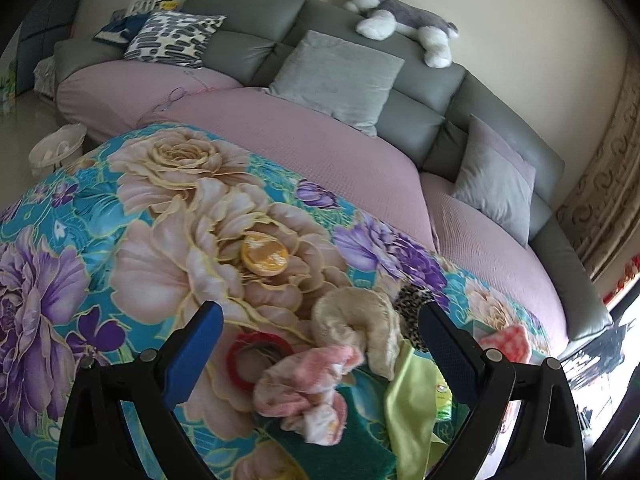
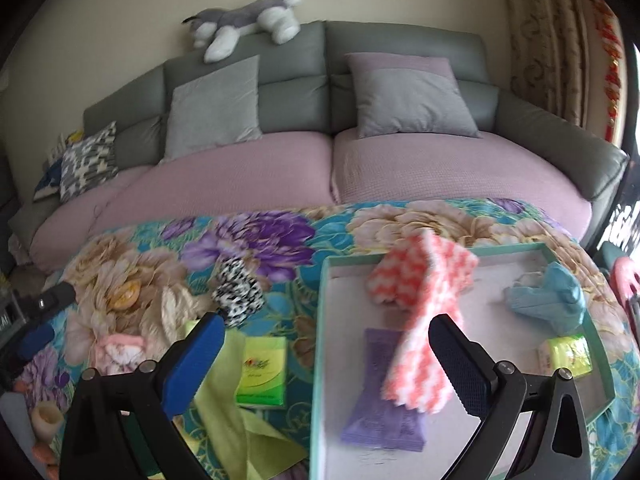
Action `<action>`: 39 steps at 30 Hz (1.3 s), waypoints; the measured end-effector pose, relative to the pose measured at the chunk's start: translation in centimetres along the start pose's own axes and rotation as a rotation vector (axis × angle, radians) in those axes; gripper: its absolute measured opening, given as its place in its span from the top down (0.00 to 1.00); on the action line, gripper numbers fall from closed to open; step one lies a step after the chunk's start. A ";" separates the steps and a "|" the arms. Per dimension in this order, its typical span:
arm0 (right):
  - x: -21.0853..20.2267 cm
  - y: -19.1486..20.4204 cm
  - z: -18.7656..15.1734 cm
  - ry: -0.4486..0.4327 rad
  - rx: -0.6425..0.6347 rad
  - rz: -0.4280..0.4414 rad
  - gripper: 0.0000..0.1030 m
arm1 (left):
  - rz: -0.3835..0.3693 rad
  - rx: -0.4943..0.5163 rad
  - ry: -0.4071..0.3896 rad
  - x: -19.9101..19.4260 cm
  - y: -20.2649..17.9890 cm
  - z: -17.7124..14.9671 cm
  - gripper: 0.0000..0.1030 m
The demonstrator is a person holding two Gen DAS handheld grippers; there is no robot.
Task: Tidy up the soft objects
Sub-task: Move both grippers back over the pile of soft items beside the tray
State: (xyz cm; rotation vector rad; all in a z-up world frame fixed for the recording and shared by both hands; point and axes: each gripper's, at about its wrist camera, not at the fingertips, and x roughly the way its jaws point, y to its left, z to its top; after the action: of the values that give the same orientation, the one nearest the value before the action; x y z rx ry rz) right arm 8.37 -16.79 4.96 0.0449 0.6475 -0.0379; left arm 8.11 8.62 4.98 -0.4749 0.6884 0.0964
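My left gripper (image 1: 322, 344) is open over a heap on the floral cloth: a cream fluffy cloth (image 1: 356, 318), a crumpled pink cloth (image 1: 308, 384), a dark green towel (image 1: 340, 444) and a yellow-green cloth (image 1: 412, 404). My right gripper (image 2: 326, 356) is open above the near edge of a teal-rimmed tray (image 2: 440, 251). A pink-and-white checked cloth (image 2: 424, 312) is blurred over the tray, close to the right finger, not clamped. Inside the tray are a purple packet (image 2: 380, 404), a blue cloth (image 2: 548, 298) and a green tissue pack (image 2: 566, 354).
A red tape ring (image 1: 256, 356) and a yellow round lid (image 1: 264, 254) lie by the heap. A black-and-white print roll (image 2: 238, 292) and another green tissue pack (image 2: 262, 372) sit left of the tray. Behind stands a sofa (image 2: 400, 168) with cushions and a plush dog (image 2: 244, 20).
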 end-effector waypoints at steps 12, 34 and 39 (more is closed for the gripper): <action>0.5 2.5 -0.9 0.023 0.006 0.142 0.00 | 0.028 -0.113 -0.044 -1.0 4.9 1.0 0.05; -0.1 7.0 -1.5 0.017 -0.202 0.049 0.00 | -0.003 -0.106 0.009 -0.1 6.5 0.9 0.05; -0.1 6.8 -1.8 0.043 -0.200 0.033 0.00 | -0.033 -0.013 0.094 1.1 4.6 0.1 0.05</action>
State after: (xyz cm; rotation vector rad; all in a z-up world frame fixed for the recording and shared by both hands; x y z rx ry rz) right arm 7.58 -9.88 3.82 -0.1369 0.6911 0.0595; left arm 7.93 12.73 2.55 -0.5052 0.7722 0.0480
